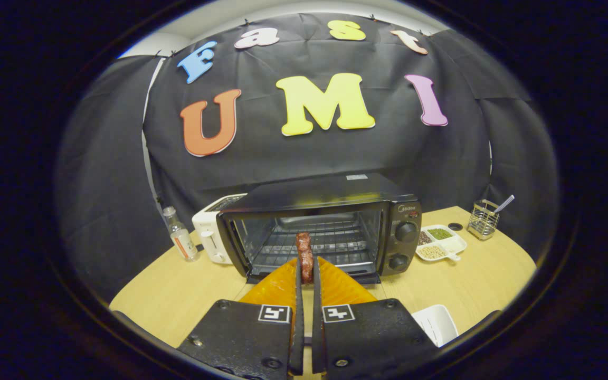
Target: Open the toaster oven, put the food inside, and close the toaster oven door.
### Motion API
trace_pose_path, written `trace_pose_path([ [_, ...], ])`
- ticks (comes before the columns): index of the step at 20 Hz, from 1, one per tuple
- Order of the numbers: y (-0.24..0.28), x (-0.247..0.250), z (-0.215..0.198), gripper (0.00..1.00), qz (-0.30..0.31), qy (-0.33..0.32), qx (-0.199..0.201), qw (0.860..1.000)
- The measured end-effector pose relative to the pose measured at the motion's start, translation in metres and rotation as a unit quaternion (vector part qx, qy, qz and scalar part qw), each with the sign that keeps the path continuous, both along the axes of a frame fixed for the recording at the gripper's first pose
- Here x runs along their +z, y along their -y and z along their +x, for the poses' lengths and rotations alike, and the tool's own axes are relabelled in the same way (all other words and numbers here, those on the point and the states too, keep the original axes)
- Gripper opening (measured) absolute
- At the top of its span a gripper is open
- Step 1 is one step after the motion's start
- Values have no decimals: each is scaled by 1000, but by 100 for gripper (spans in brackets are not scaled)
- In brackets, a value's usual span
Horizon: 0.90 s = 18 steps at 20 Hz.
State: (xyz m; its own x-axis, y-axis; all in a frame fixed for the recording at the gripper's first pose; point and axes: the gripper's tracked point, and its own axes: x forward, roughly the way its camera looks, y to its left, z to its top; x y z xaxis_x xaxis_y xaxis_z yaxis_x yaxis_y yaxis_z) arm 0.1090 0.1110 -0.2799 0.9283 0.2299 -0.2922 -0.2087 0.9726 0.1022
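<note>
Jaws clamped on a lumpy brown food strip (304, 257) before the open, wire-racked toaster oven (319, 232).

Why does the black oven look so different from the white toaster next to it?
The toaster oven is black and bigger; the white toaster is smaller. The toaster oven opens at the front, its door down, showing a wire rack; the white toaster has slots on top. The toaster oven has two round knobs; the white toaster has a front lever. Both sit on the wooden table. The gripper holds a piece of food before the oven.
</note>
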Motion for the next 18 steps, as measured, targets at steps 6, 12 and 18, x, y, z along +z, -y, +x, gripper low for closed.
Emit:
trace_pose_path([
  [6,-16,-11,45,9,88,31,-15,996],
  [12,-24,-35,81,9,190,-11,-18,982],
  [18,-12,-57,116,10,301,-74,-45,949],
])
